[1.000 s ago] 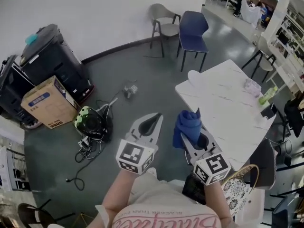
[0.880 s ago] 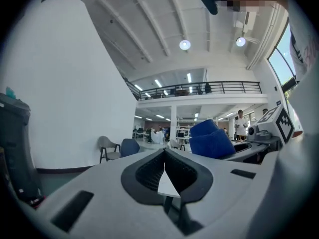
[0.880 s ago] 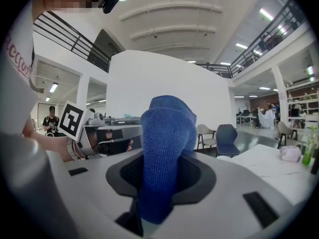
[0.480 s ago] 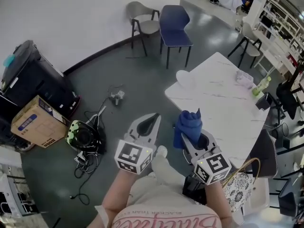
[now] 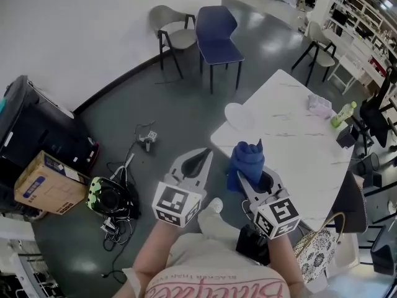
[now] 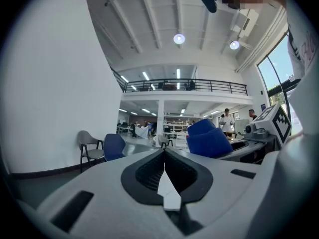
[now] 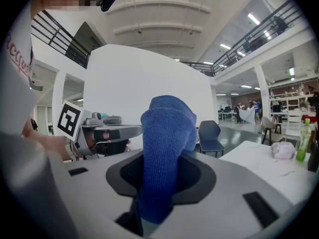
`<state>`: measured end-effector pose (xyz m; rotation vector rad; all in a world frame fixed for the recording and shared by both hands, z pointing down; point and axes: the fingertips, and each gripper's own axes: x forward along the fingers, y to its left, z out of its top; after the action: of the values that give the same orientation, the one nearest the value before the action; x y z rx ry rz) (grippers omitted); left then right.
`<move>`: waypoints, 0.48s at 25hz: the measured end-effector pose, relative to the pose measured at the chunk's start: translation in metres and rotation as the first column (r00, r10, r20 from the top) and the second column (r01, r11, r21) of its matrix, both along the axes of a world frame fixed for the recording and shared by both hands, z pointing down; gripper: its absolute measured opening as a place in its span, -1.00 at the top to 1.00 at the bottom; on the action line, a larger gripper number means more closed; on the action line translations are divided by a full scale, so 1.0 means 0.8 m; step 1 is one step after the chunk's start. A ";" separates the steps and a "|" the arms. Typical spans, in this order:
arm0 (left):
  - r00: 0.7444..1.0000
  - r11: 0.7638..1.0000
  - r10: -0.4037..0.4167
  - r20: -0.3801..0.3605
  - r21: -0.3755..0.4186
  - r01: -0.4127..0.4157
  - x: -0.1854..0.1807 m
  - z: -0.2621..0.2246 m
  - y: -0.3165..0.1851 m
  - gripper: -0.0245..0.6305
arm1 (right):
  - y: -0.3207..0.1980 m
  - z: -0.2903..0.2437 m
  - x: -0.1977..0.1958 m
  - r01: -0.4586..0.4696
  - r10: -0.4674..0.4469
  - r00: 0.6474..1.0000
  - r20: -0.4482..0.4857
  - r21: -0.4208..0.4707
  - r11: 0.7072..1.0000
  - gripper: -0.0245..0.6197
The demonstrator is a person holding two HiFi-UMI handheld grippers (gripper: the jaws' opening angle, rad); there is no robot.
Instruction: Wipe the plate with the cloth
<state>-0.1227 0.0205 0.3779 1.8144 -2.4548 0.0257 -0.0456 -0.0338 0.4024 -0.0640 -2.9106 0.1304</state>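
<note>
Blue cloth point(image 5: 246, 159) is bunched up and clamped in the right gripper point(image 5: 247, 176). The jaws are closed on it, with a wad poking up past the tips and the rest hanging down between them. The plate point(image 5: 239, 115) is white and sits on the white marble counter point(image 5: 291, 148), near the corner closest to the person. Nothing on it as far as I can tell. Cloth and plate are apart, with the cloth held about at the counter's edge, so no contact.

Left gripper point(image 5: 200, 156) is closed tight with nothing between the jaws, pointing roughly level beside the right one.

Progress-wise, I'd say the cloth pickup is done and the actual wiping hasn't started. What's left, by my read: bring the cloth to the plate, press it down, rub round the surface. The empty gripper might be needed to pin the plate so it doesn't skate on that smooth top, but that's a guess.

Head count: one cloth, one plate, two grippers, one counter. At the counter's far end there's one green bottle point(image 5: 343, 113) and one crumpled pale thing point(image 5: 321, 106), can't tell what. By the wall are two chairs, a grey chair point(image 5: 174, 35) and a blue chair point(image 5: 216, 32), with a few more off in the top right. One cardboard box point(image 5: 42, 182) sits on the floor at the left.
</note>
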 end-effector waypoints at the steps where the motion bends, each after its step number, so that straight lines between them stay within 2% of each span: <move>1: 1.000 1.000 0.006 -0.003 0.001 -0.006 -0.012 -0.001 -0.011 0.92 | -0.010 -0.001 -0.010 -0.009 0.009 1.000 0.001 0.000 1.000 0.55; 12: 0.993 0.993 0.117 -0.014 -0.026 -0.117 -0.102 0.000 -0.132 0.92 | -0.116 0.001 -0.091 -0.133 0.132 0.991 -0.014 -0.032 0.991 0.55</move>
<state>-0.2045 -0.0849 0.3780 1.9391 -2.3254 0.0545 -0.1183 -0.1269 0.4036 0.1245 -2.9002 0.2002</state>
